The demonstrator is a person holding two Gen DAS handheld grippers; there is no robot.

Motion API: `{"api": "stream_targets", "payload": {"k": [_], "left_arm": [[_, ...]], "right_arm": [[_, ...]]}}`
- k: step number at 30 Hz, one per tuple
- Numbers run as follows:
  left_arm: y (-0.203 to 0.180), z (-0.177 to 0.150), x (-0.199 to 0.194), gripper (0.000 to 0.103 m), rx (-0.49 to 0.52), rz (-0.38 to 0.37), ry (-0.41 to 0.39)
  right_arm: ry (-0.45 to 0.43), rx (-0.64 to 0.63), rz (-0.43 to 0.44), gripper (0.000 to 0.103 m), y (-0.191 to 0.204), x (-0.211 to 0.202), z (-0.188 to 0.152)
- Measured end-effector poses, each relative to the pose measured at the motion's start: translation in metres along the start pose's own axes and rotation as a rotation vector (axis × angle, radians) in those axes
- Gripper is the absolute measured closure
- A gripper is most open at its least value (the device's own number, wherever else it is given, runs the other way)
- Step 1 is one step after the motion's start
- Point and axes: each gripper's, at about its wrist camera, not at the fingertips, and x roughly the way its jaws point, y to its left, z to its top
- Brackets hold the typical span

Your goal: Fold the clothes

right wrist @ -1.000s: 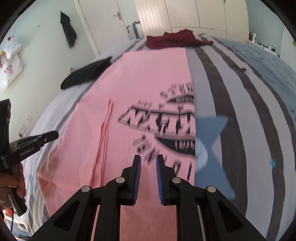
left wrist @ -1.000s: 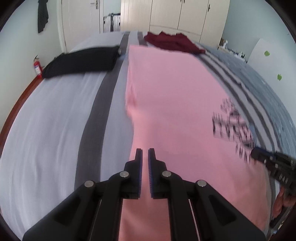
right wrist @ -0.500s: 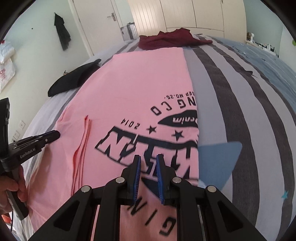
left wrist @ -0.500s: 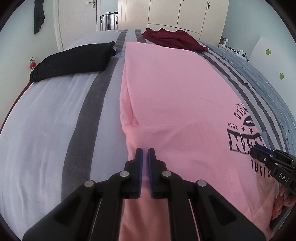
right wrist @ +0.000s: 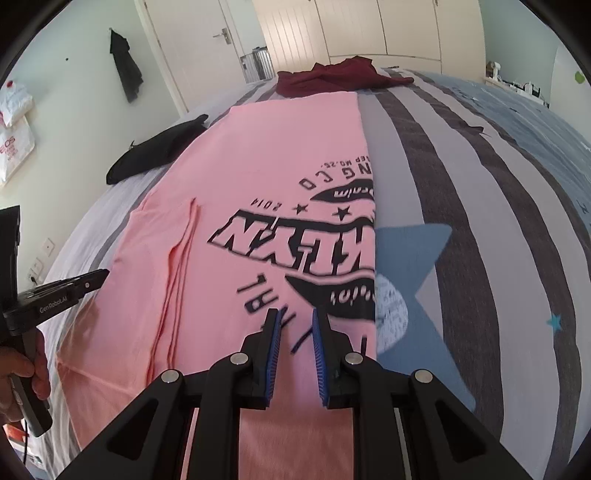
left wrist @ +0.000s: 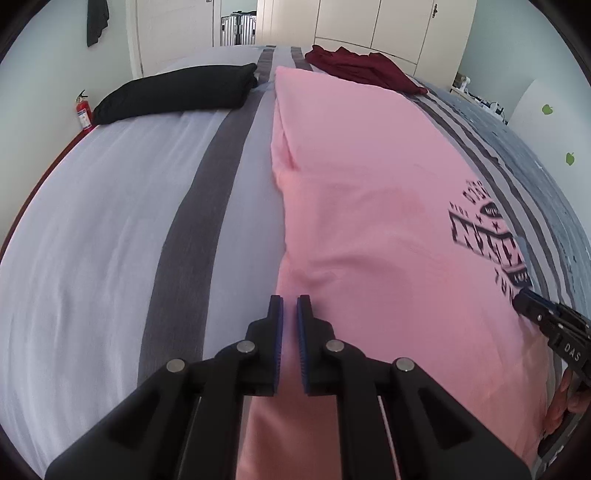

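Note:
A pink shirt (left wrist: 369,184) with a black print lies lengthwise on the striped bed, its sides folded in. In the left wrist view my left gripper (left wrist: 290,299) is at the shirt's near left edge, its jaws nearly together with pink cloth between them. In the right wrist view my right gripper (right wrist: 295,314) is over the near end of the pink shirt (right wrist: 277,147) just below the print, shut on a thicker bunch of cloth. Each gripper shows in the other's view: the right gripper (left wrist: 521,295) at the shirt's right side, the left gripper (right wrist: 99,275) at its left.
A folded black garment (left wrist: 177,92) lies at the far left of the bed (left wrist: 92,221). A maroon garment (left wrist: 354,66) lies crumpled at the far end. A fire extinguisher (left wrist: 84,114) stands by the left wall. Wardrobe doors and a suitcase (left wrist: 238,29) stand beyond.
Both grippers have sunk toward the shirt, and the print now sits closer to the right gripper's fingers. Their jaws look the same as before.

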Motion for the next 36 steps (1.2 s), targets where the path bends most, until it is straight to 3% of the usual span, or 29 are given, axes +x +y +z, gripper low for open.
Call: {"api": "stream_targets", "payload": {"k": [15, 28, 31, 33, 36], "left_arm": [[0.005, -0.047, -0.036, 0.097, -0.025, -0.004, 0.028], [0.010, -0.081, -0.080, 0.097, -0.019, -0.025, 0.113], [0.021, -0.072, -0.088, 0.083, -0.064, -0.026, 0.069], [0.030, -0.064, -0.089, 0.058, -0.106, -0.027, 0.042], [0.035, -0.056, -0.079, 0.056, -0.121, -0.025, 0.027]], "right_arm": [[0.030, -0.015, 0.007, 0.087, 0.001, -0.021, -0.033], [0.124, -0.027, 0.029, 0.087, -0.002, -0.063, -0.066], [0.109, -0.012, 0.016, 0.084, -0.007, -0.075, -0.063], [0.093, 0.018, -0.001, 0.081, -0.016, -0.078, -0.059], [0.083, 0.083, -0.028, 0.065, -0.031, -0.072, -0.051]]}}
